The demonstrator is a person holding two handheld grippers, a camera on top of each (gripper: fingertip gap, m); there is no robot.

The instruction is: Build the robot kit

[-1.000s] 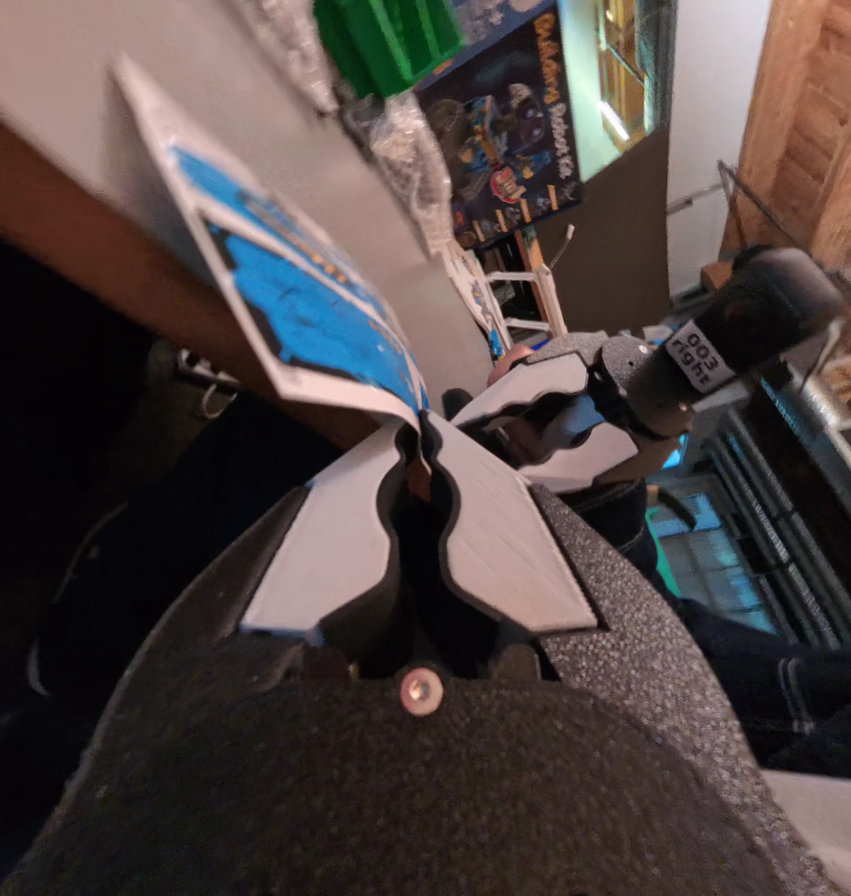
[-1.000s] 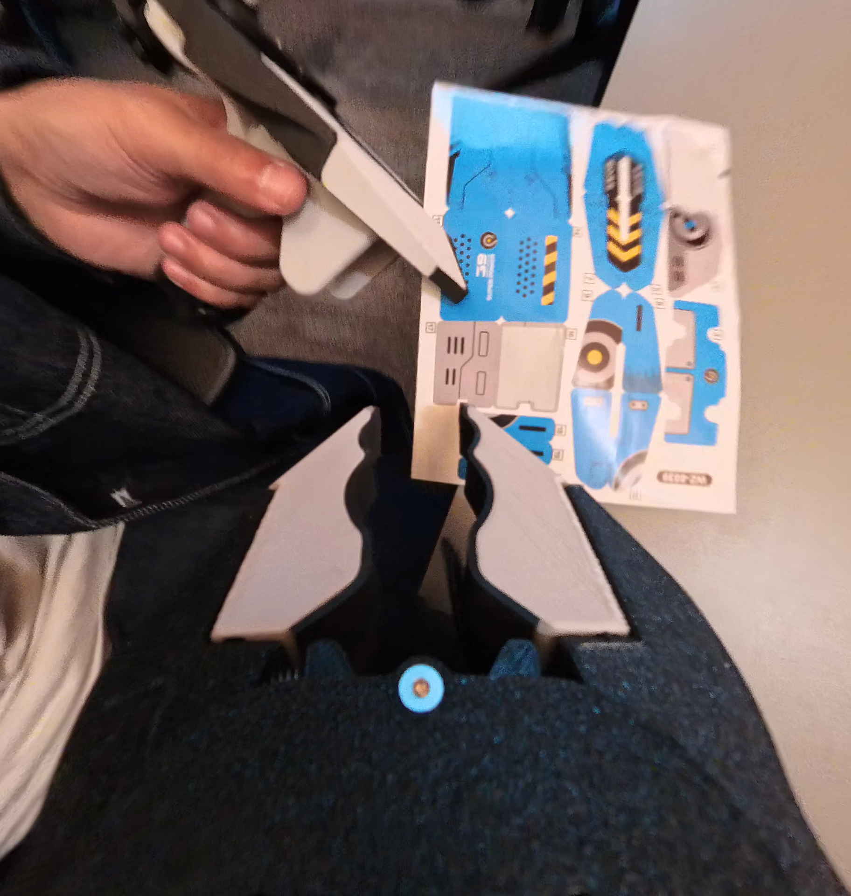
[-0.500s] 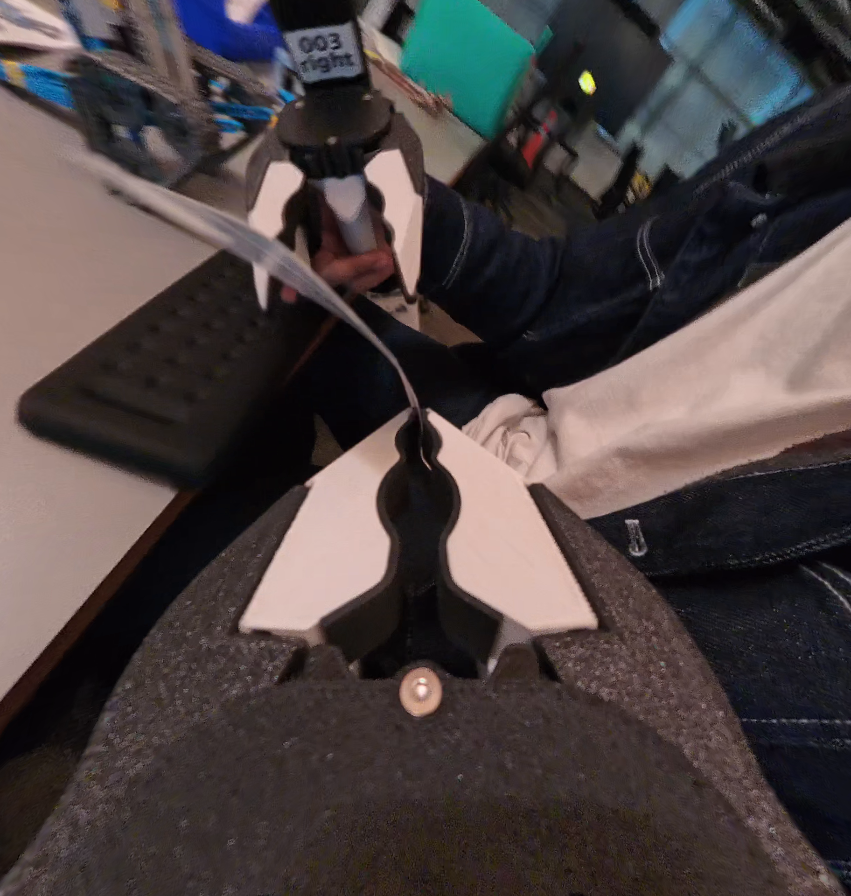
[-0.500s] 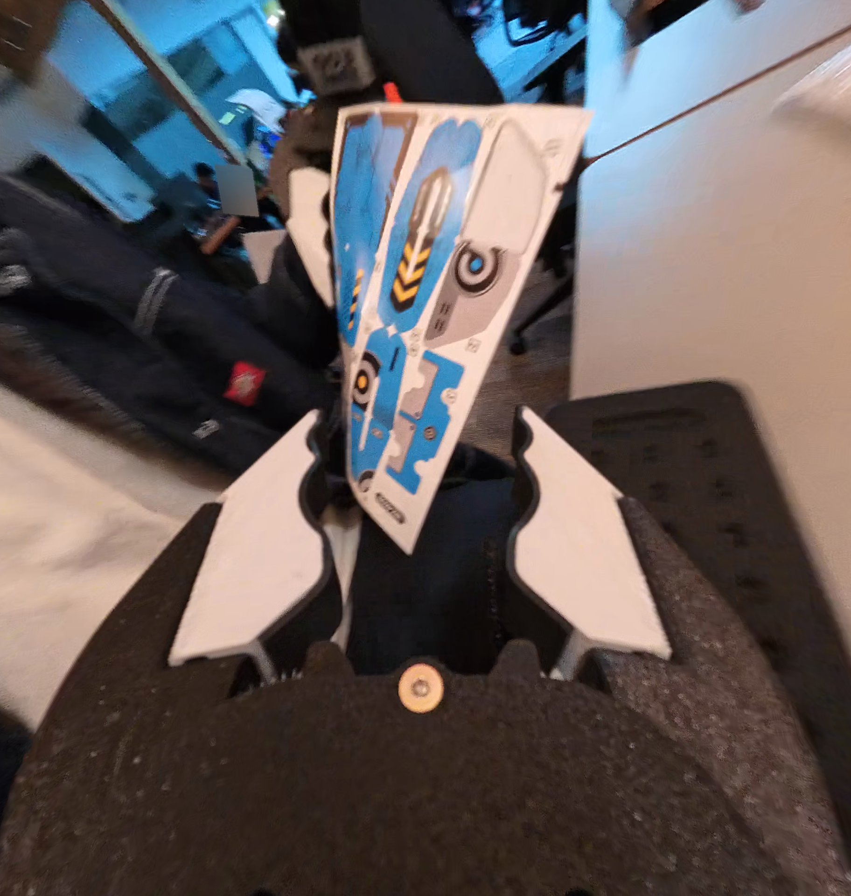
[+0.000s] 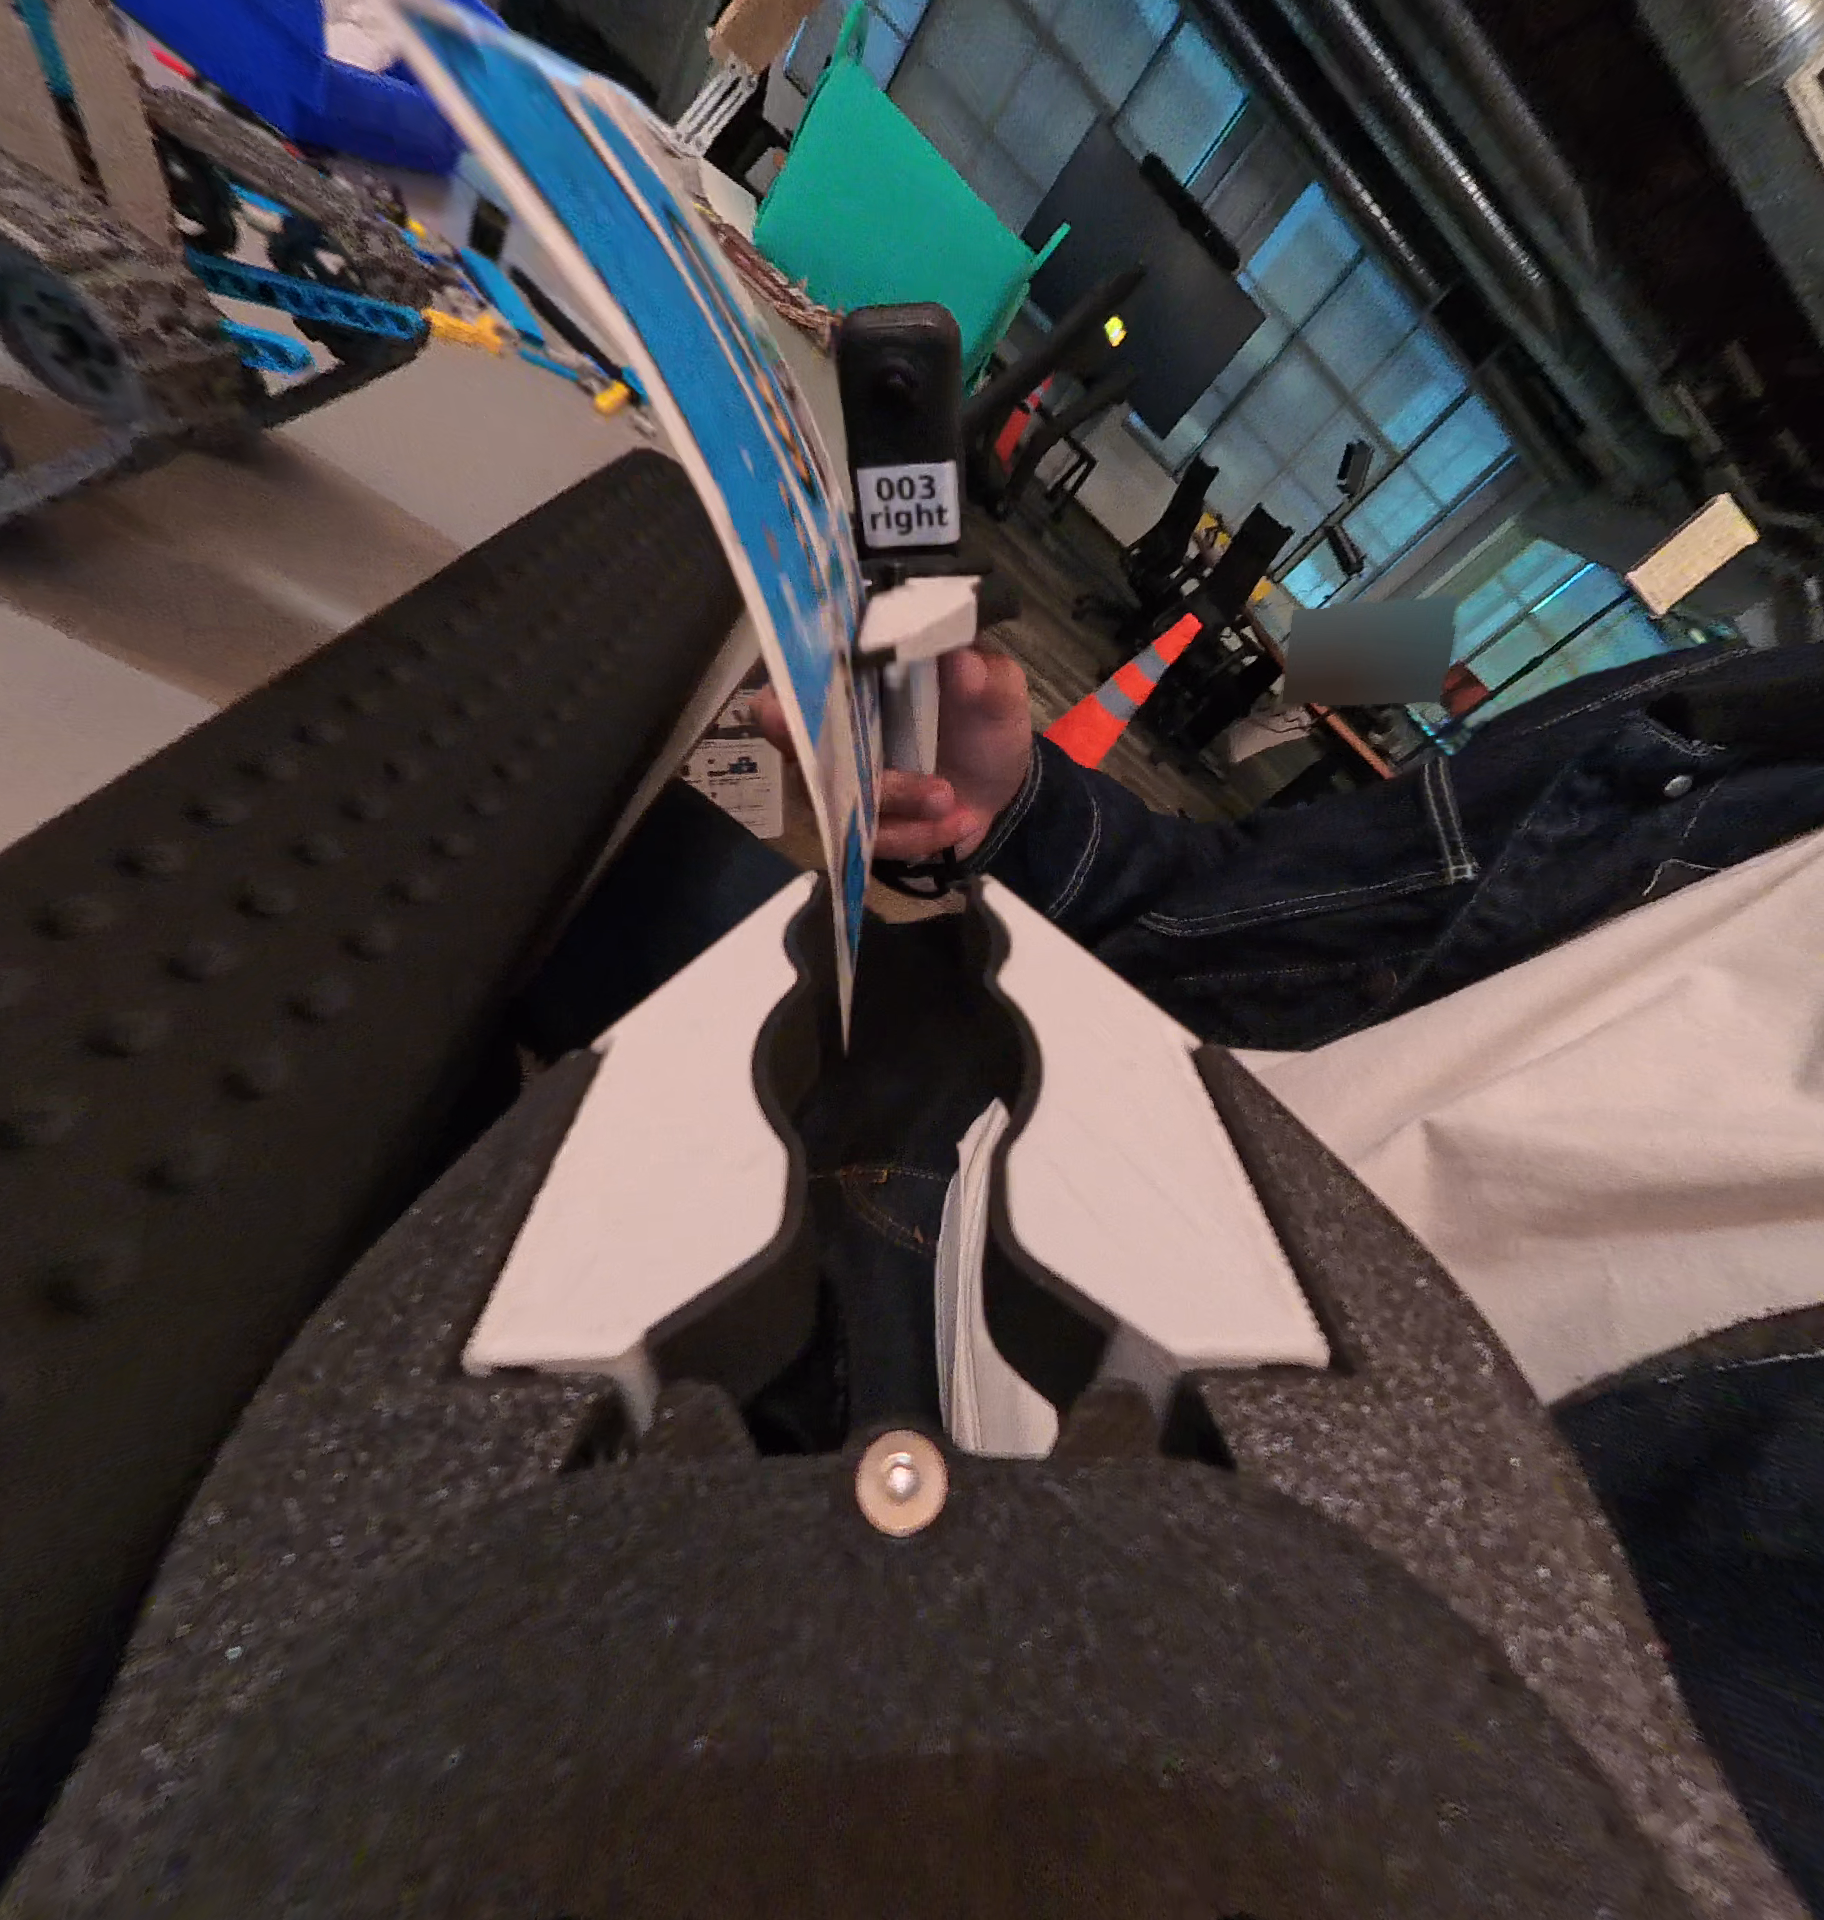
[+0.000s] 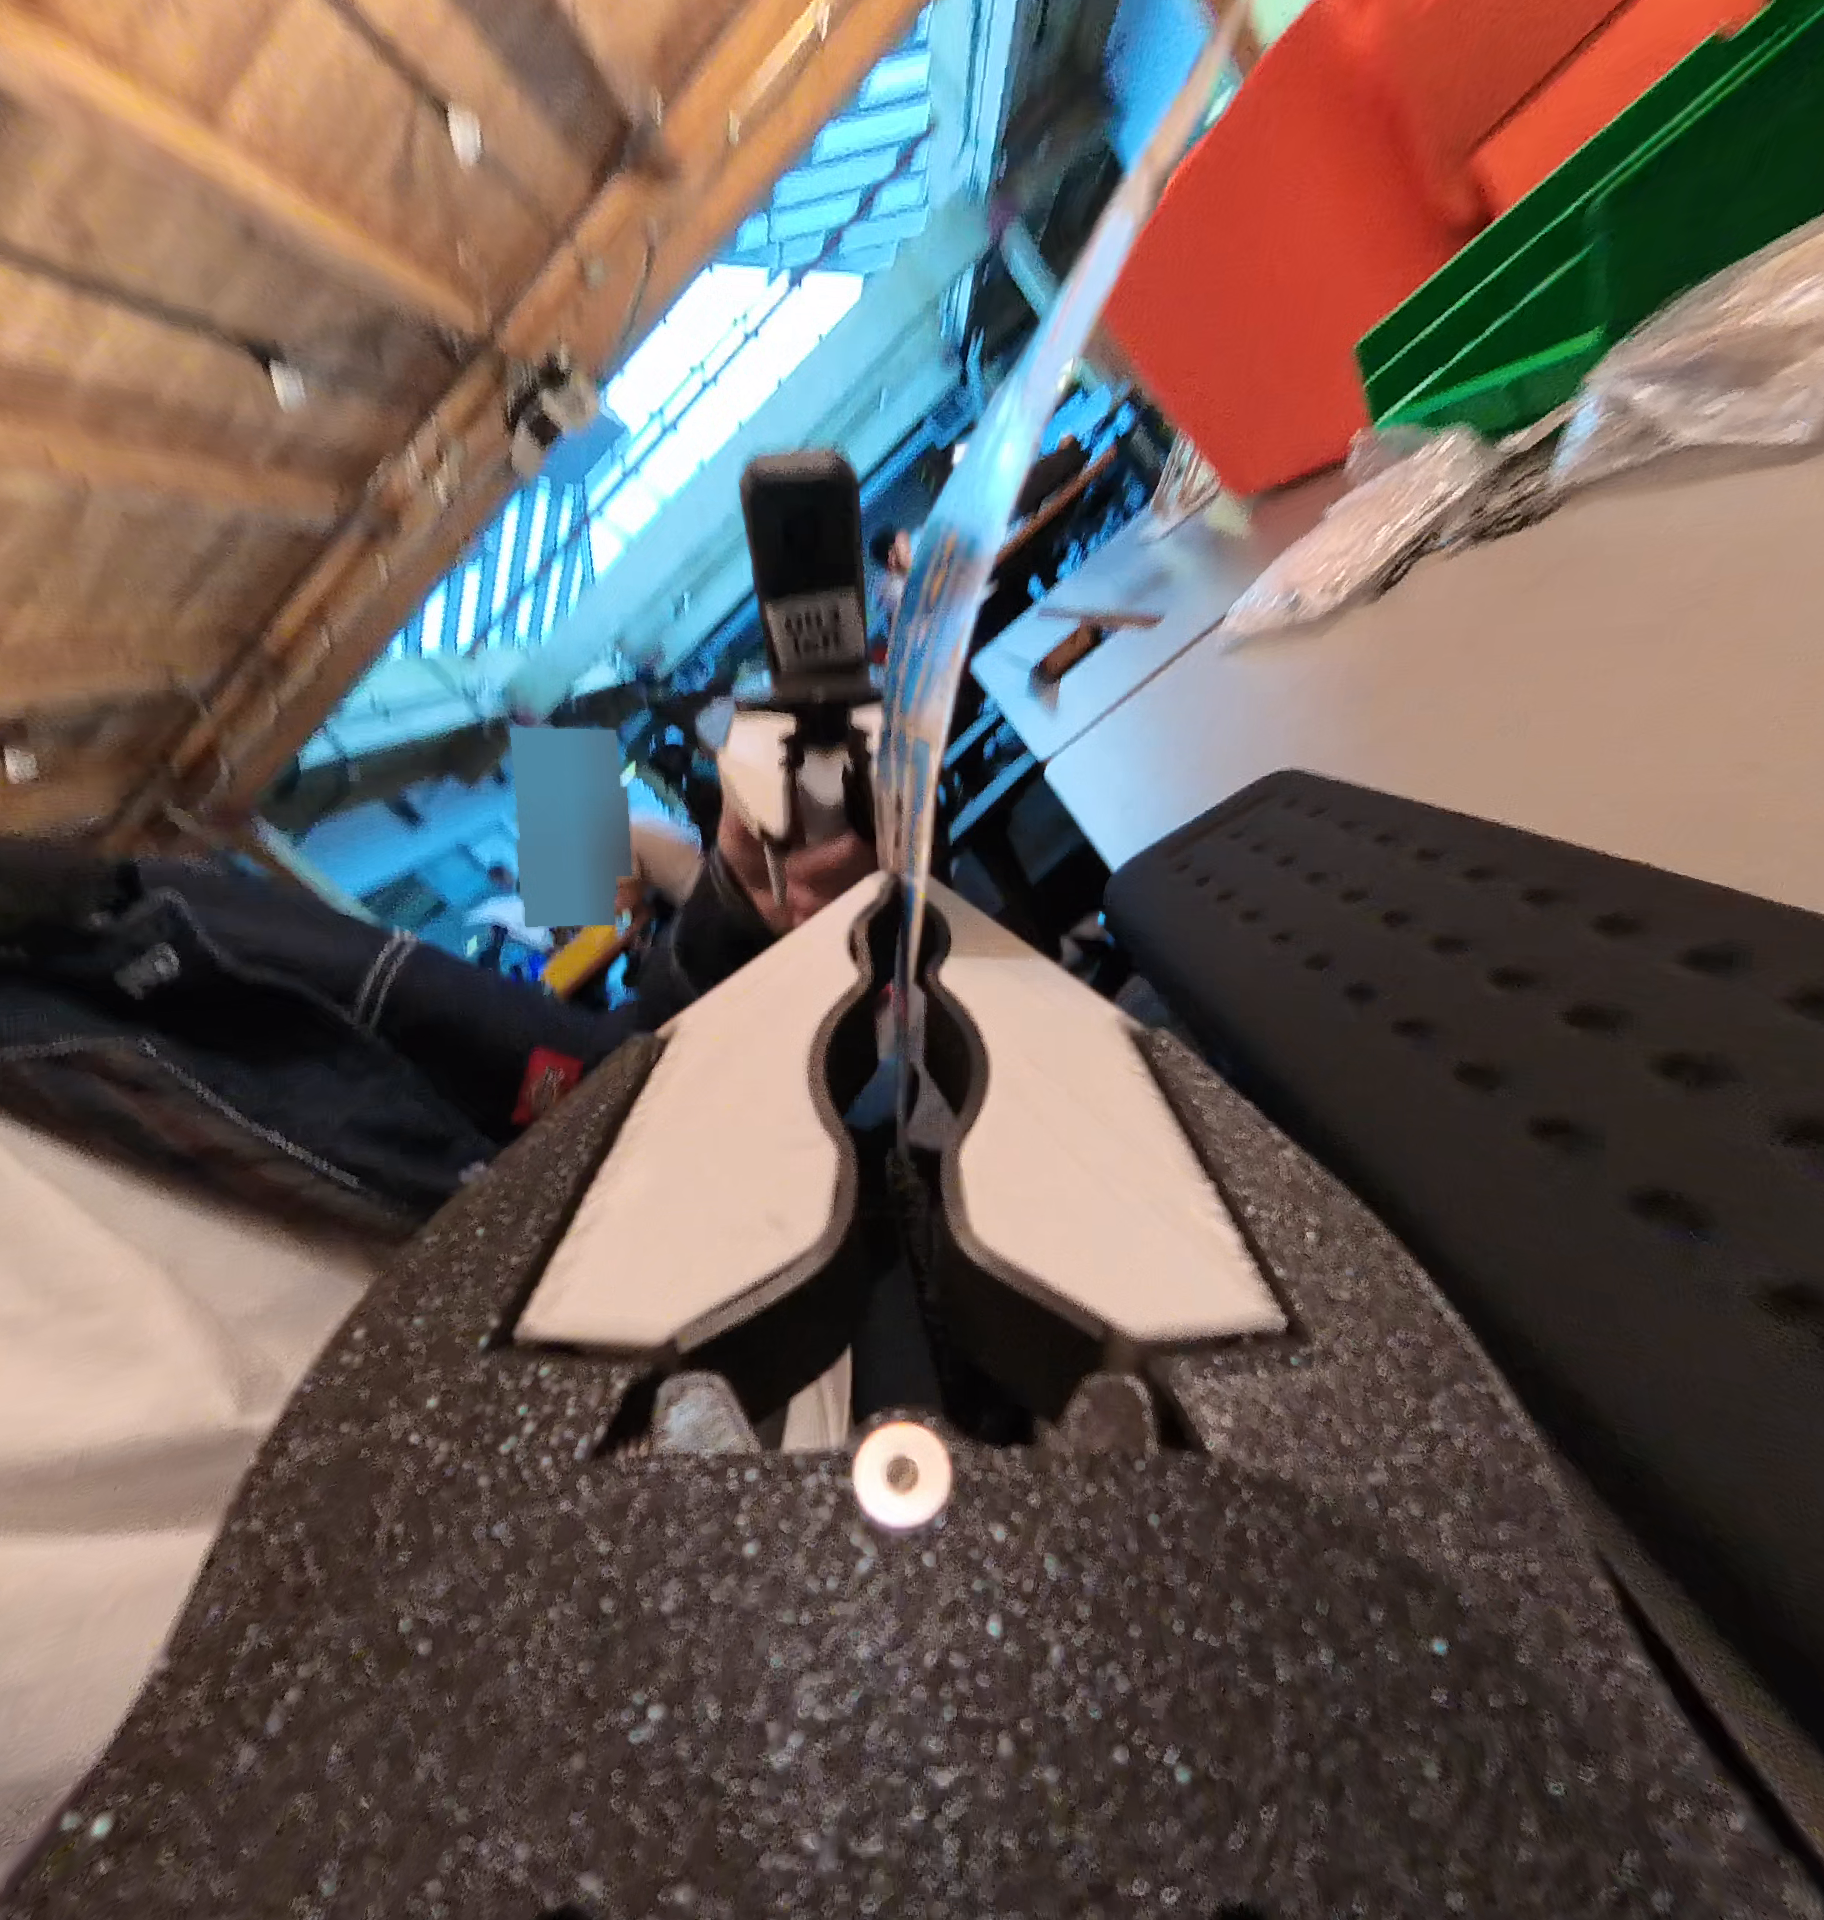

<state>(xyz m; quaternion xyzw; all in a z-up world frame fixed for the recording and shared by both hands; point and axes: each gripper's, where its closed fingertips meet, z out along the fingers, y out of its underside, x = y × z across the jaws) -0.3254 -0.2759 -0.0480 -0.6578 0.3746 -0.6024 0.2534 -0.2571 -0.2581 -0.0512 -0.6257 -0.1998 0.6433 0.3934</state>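
Observation:
A blue and white sticker sheet [image 5: 679, 343] curves up and away to the left in the left wrist view. Its lower corner hangs between the fingers of my left gripper [image 5: 897, 894], which is open and does not clamp it. My right gripper [image 6: 903, 888] is shut on the edge of the sheet [image 6: 913, 727], which shows edge-on and bends up to the right. The right gripper [image 5: 913, 623] also shows behind the sheet in the left wrist view, held by a hand. The left gripper [image 6: 804, 779] shows farther off in the right wrist view.
A black dimpled pad [image 5: 316, 831] lies along the grey table's [image 5: 264, 499] edge, also in the right wrist view [image 6: 1510, 1039]. A brick-built vehicle [image 5: 108, 260], an orange box [image 6: 1303, 260], a green box [image 6: 1614, 260] and clear plastic bags [image 6: 1666, 395] sit on the table. A denim sleeve [image 5: 1303, 883] is close. My right fingertips sit around 8 cm from my left ones. The brick-built vehicle [image 5: 108, 260] is about 20 cm from both grippers' fingertips.
My left gripper has opened and let go of the sheet. My right gripper has closed on the sheet's edge. Both views have swung round and the sheet now shows edge-on.

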